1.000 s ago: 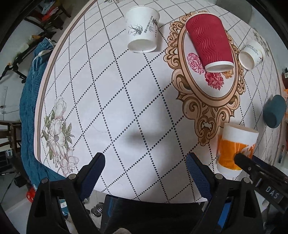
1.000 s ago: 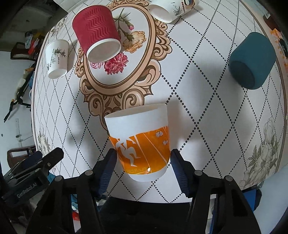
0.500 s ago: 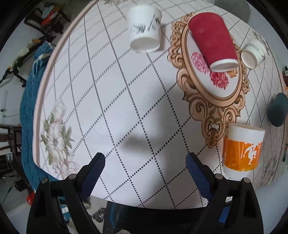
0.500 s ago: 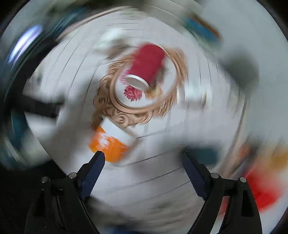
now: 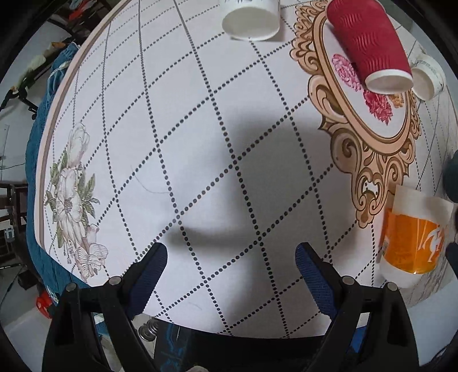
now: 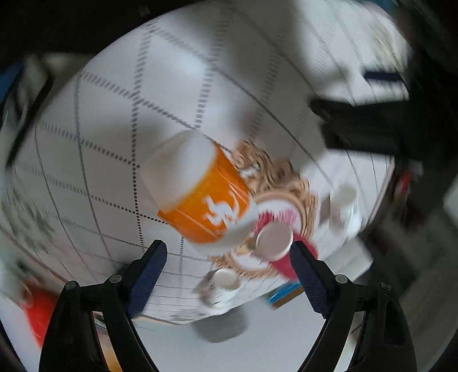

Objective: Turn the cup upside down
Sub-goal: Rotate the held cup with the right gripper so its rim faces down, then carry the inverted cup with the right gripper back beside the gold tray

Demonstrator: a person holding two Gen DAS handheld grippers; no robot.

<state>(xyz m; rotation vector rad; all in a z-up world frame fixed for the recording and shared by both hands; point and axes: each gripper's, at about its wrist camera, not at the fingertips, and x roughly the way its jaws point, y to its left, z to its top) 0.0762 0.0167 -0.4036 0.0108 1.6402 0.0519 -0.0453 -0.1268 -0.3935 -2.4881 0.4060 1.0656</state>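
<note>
An orange-and-white cup (image 5: 412, 240) stands on the patterned table (image 5: 200, 143) near its right front edge; in the left wrist view its wide white end is up. My left gripper (image 5: 231, 259) is open and empty, low over the table's front middle, left of that cup. My right gripper (image 6: 228, 256) is open and empty, apart from the cup (image 6: 200, 197). The right wrist view is rotated and blurred, so the cup's exact pose is unclear there.
A red ribbed cup (image 5: 369, 43) stands rim-down in the ornate oval print. White printed cups stand at the far middle (image 5: 252, 17) and far right (image 5: 428, 75). A dark blue cup (image 5: 450, 177) shows at the right edge. A blue cloth (image 5: 34, 160) hangs off the left side.
My right gripper opened off the orange cup, pulled away and swung round fast; its view is now rotated and blurred. The left gripper moved closer over the table.
</note>
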